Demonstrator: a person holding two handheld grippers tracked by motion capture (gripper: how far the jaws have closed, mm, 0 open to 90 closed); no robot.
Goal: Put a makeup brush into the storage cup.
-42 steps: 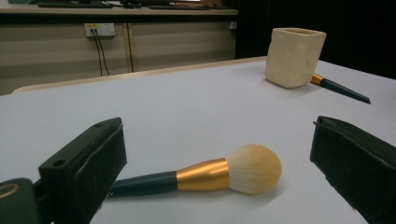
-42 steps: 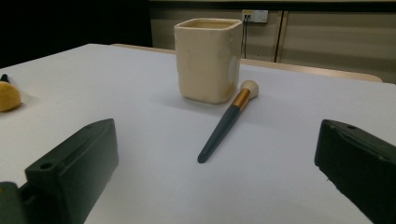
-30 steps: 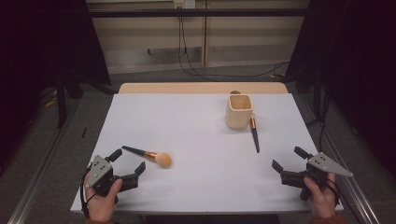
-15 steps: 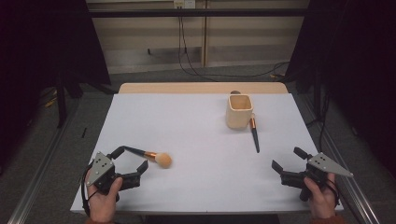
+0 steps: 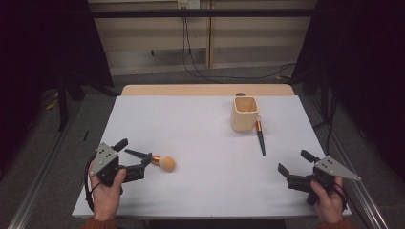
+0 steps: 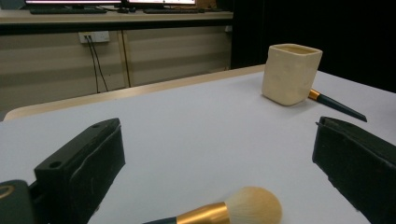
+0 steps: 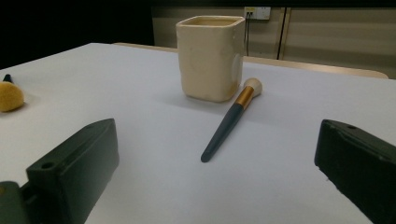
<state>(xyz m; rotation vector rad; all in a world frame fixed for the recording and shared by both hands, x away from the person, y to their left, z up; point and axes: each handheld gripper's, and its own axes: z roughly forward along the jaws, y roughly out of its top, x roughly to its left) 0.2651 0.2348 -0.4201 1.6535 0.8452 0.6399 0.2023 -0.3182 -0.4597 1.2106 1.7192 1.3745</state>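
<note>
The table (image 5: 205,143) carries a white sheet that covers nearly all of it, with a strip of bare wood showing along the far edge at twelve o'clock. Around it lies grey floor, dark curtains stand at both sides, and a pale wall with a socket and hanging cables runs across the back.

A cream cup (image 5: 245,113) stands upright toward one o'clock on the sheet. Against its right side lies the slim brush (image 5: 260,137), its pale tip touching the cup's base and its dark handle pointing toward six o'clock.

The left gripper (image 5: 134,156) sits at about eight o'clock, held low over the sheet. Its jaws are wide apart and straddle the big brush (image 5: 157,160): the dark handle runs between them, and the gold collar and round tan head lie just past the jaw tips toward three o'clock. From the left gripper view the head lies between the two jaws with clear sheet on each side; neither jaw touches it.

The right gripper (image 5: 293,162) sits at about four o'clock, well apart from the slim brush. Its jaws are also spread wide and hold nothing; the right gripper view looks between them at the cup and slim brush.
</note>
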